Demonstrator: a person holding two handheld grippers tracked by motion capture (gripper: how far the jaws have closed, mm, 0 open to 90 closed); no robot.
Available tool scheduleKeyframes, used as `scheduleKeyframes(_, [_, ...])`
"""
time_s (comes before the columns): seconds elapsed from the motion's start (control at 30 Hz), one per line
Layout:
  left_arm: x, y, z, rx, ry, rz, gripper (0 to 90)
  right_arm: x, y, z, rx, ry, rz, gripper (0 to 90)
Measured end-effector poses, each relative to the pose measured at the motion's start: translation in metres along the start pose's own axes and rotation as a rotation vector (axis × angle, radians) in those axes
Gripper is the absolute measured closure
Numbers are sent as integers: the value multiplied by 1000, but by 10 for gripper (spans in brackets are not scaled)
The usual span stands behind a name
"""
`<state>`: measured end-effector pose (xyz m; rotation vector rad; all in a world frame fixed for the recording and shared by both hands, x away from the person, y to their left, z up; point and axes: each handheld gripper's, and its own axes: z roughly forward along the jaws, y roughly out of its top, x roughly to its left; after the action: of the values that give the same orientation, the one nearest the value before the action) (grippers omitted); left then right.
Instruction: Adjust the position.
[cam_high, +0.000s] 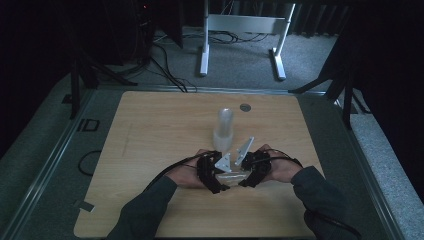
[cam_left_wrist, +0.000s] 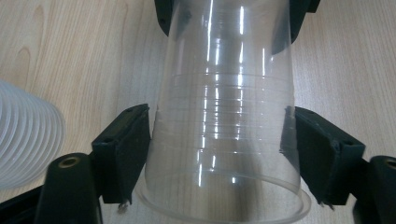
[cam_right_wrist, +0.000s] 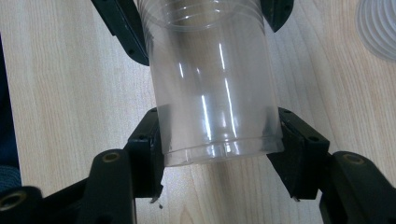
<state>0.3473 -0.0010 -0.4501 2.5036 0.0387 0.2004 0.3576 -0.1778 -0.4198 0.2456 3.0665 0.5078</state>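
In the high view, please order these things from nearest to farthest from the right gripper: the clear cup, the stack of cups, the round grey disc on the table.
1. Clear cup: lying between the two grippers, its base in the right gripper.
2. Stack of cups: upright, just beyond the hands.
3. Round grey disc: near the table's far edge.

One clear plastic cup (cam_high: 231, 176) lies on its side at lower centre of the high view. One stack of clear cups (cam_high: 223, 128) stands upright just above it, near the frame's centre; how many cups it holds cannot be told. Two hand-held grippers: the left hand-held gripper (cam_high: 219, 176) and the right hand-held gripper (cam_high: 245, 175). One wooden worktop (cam_high: 150, 150).
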Motion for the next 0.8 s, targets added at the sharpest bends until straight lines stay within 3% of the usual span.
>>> scheduleKeyframes(0.37, [4,2,-3,-50,9,-52,178,-1,-5,0,-14,-11,15,418])
scheduleKeyframes(0.8, [10,5,-17,-156,99,-104,169,-7,-20,-1,-37,-45,89,418])
